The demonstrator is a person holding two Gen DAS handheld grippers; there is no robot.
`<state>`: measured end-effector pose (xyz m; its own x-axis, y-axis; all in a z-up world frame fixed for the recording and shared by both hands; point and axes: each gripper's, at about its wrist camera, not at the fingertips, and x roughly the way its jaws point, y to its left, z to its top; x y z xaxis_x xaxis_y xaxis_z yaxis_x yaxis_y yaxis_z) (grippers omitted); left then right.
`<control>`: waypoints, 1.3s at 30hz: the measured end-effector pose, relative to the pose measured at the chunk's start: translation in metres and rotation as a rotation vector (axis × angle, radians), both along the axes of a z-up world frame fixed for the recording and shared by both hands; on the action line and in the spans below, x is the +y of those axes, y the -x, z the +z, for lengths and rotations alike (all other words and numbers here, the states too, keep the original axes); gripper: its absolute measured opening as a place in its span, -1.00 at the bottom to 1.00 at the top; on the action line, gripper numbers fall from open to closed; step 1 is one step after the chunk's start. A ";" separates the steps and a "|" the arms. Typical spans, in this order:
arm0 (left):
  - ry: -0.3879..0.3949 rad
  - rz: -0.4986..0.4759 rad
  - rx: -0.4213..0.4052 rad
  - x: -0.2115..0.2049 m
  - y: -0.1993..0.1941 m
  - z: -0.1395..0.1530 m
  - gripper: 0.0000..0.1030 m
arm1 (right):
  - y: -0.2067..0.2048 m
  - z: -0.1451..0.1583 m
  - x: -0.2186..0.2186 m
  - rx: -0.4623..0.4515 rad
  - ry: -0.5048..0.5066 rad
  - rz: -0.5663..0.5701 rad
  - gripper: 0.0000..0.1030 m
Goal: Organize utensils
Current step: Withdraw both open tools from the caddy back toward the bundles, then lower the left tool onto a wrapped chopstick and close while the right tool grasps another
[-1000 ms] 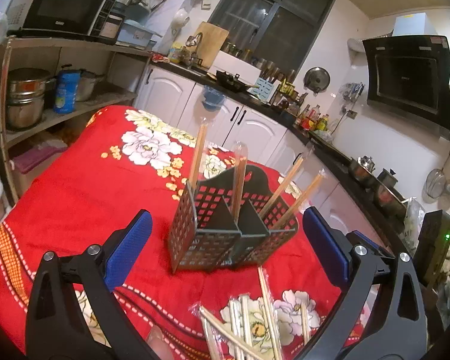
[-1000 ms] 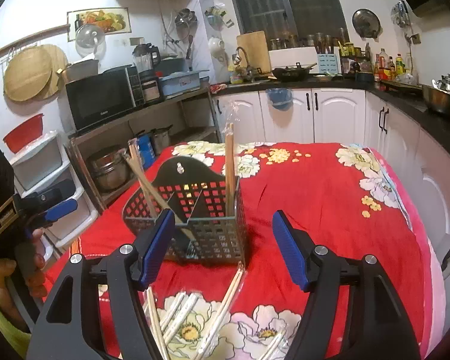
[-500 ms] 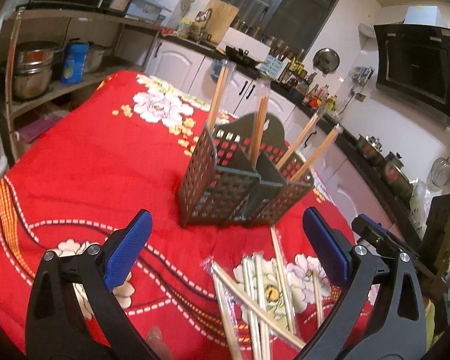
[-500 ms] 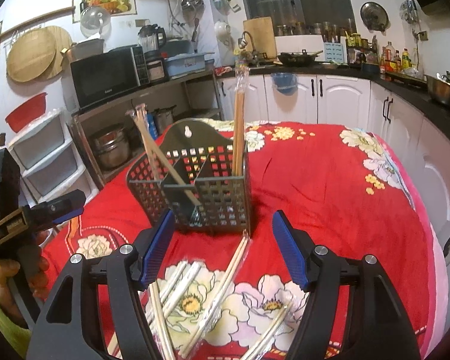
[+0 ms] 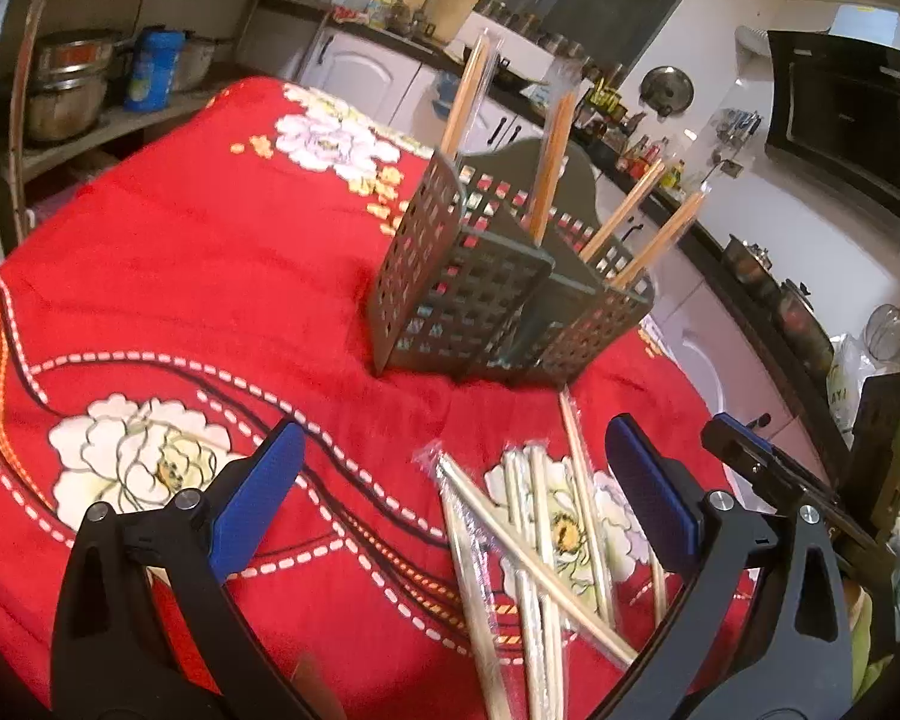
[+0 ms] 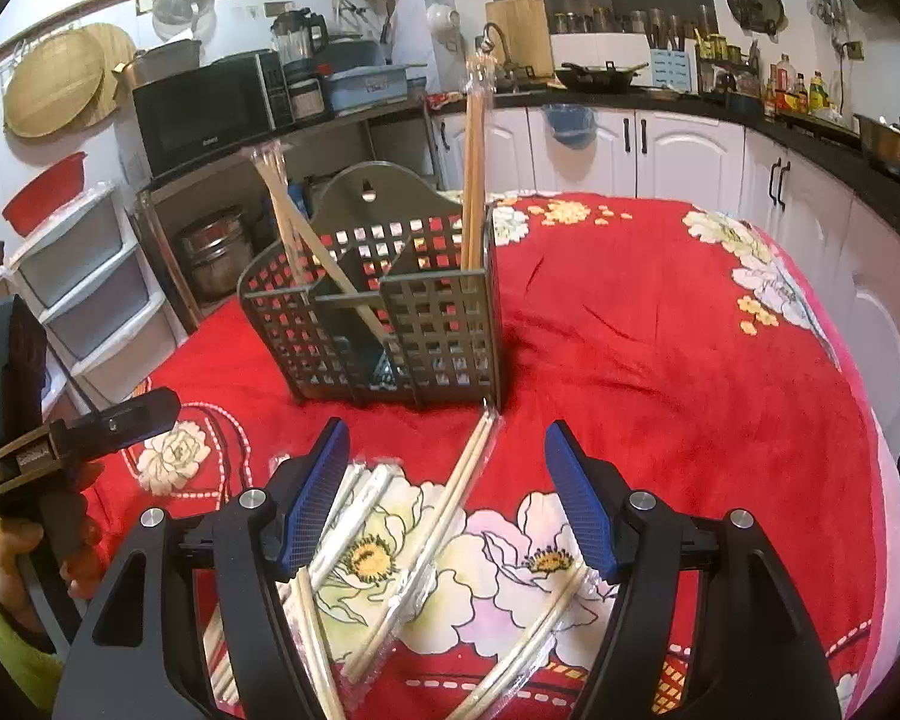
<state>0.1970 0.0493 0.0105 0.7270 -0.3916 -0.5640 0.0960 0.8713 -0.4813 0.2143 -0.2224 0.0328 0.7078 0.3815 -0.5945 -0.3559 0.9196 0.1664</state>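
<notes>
A dark grey perforated utensil caddy (image 5: 480,294) (image 6: 390,330) stands on the red floral cloth, with several wrapped chopstick pairs upright in its compartments (image 5: 549,165) (image 6: 474,180). More wrapped chopstick pairs lie loose on the cloth in front of it (image 5: 528,534) (image 6: 444,516). My left gripper (image 5: 450,498) hangs open above the near cloth, the loose pile just inside its right finger. My right gripper (image 6: 447,492) is open too, low over the loose chopsticks, nothing between its pads. The left gripper and the hand holding it show at the left edge of the right wrist view (image 6: 60,450).
The table under the red cloth (image 6: 690,360) drops off at its right edge toward white cabinets (image 6: 678,150). A shelf with pots (image 5: 66,84) and a microwave (image 6: 210,108) stands left of the table. Plastic drawers (image 6: 84,288) are near the left hand.
Both grippers have sunk and tipped down toward the cloth. The caddy sits higher in both views and more of the loose chopsticks shows. Both stay open.
</notes>
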 end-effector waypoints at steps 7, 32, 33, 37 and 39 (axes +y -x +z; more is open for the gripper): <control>0.022 -0.026 0.058 -0.003 -0.004 -0.019 0.75 | -0.007 -0.017 0.003 0.050 0.010 0.008 0.26; 0.067 -0.096 0.211 -0.023 -0.054 -0.051 -0.37 | -0.077 -0.059 0.025 0.218 0.083 0.029 0.25; 0.063 -0.093 0.213 -0.023 -0.056 -0.051 -0.46 | -0.081 -0.060 0.025 0.219 0.085 0.026 0.23; 0.052 -0.084 0.219 -0.020 -0.059 -0.054 -0.65 | -0.099 -0.071 0.025 0.242 0.095 -0.018 0.09; 0.045 -0.083 0.218 -0.018 -0.059 -0.054 -0.74 | -0.104 -0.074 0.025 0.248 0.091 -0.030 0.03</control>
<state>0.2565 0.0309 -0.0436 0.5540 -0.4731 -0.6850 0.0559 0.8421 -0.5364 0.3182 -0.1977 -0.0414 0.5467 0.2994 -0.7820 -0.2869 0.9443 0.1610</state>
